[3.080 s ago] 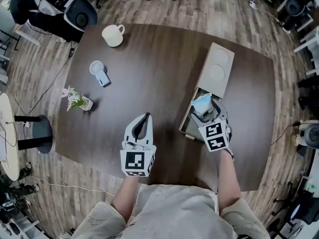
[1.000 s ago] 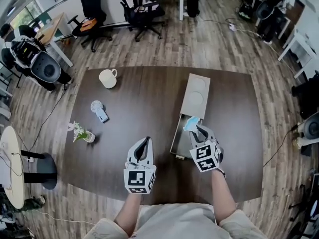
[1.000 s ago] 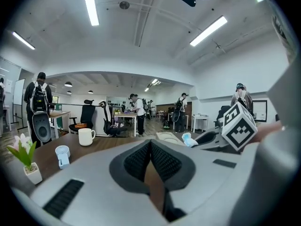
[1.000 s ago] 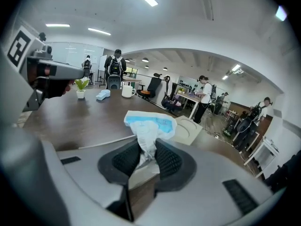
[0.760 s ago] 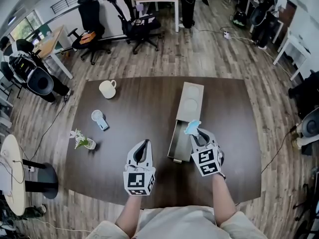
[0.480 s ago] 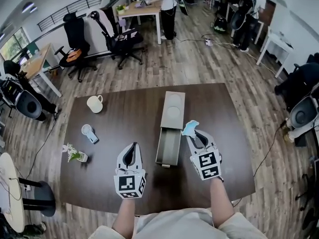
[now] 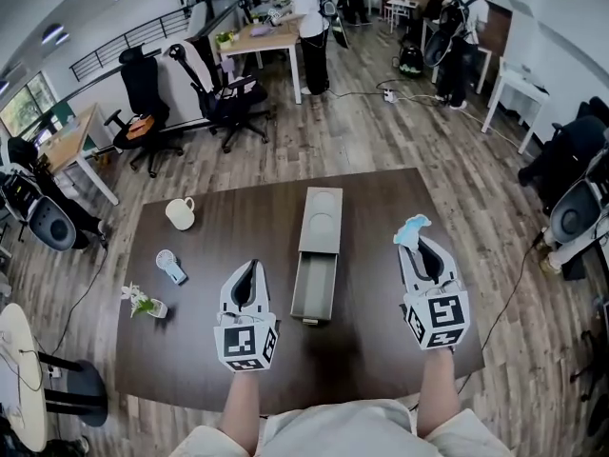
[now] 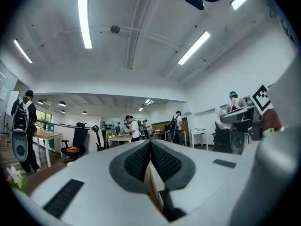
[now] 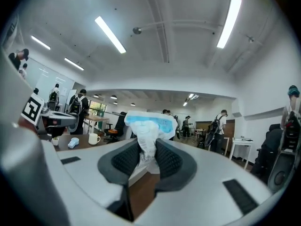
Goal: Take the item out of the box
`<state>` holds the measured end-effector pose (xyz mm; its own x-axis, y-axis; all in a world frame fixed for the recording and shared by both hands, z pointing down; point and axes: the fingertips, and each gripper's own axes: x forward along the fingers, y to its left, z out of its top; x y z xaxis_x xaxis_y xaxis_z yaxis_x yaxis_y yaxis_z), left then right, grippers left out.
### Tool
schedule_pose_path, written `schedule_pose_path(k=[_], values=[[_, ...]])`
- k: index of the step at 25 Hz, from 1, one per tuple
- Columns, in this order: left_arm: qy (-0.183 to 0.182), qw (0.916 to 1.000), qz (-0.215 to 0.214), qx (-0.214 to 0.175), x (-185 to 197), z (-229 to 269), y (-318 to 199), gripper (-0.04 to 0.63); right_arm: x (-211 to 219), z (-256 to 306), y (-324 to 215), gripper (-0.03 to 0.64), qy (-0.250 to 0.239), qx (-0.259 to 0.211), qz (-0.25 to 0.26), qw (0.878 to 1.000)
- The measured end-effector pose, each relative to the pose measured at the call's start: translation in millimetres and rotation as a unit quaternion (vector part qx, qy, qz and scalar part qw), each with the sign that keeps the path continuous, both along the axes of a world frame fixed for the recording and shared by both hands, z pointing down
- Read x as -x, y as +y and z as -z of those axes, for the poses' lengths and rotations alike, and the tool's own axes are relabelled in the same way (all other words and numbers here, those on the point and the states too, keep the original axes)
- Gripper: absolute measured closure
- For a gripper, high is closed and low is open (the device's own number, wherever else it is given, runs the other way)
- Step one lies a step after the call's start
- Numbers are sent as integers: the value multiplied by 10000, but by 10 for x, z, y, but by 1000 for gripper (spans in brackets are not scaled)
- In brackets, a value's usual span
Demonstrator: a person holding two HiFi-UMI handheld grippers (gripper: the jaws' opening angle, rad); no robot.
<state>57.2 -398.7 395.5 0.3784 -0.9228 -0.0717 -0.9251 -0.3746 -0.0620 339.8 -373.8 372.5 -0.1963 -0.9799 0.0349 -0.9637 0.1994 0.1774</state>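
Note:
A long tan box (image 7: 319,219) lies on the dark table (image 7: 381,322), its drawer (image 7: 313,289) pulled out toward me. My right gripper (image 7: 419,243) hangs in the air to the right of the box, shut on a small blue-and-white packet (image 7: 413,226). In the right gripper view the packet (image 9: 147,129) sticks up from between the dark pads (image 9: 168,160). My left gripper (image 7: 247,271) floats left of the drawer, shut with nothing in it. Its ribbed pads (image 8: 138,158) meet in the left gripper view.
A white mug (image 7: 180,213), a small handheld fan (image 7: 170,267) and a little potted flower (image 7: 142,301) stand on the table's left side. Office chairs (image 7: 228,93), desks and several standing people fill the room beyond the table's far edge.
My right gripper has lifted the packet up out of the drawer and swung it to the right, away from the box. The left gripper has risen a little.

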Motion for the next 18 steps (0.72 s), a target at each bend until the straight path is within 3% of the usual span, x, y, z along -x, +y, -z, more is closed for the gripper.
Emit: schedule_pose_path(k=[6, 18], values=[[-30, 9995, 101, -287, 11, 223, 45, 594, -271, 344, 163, 518, -720, -808, -232, 9939], [-105, 9994, 194, -256, -15, 224, 78, 594, -249, 305, 132, 517, -733, -834, -80, 9938]])
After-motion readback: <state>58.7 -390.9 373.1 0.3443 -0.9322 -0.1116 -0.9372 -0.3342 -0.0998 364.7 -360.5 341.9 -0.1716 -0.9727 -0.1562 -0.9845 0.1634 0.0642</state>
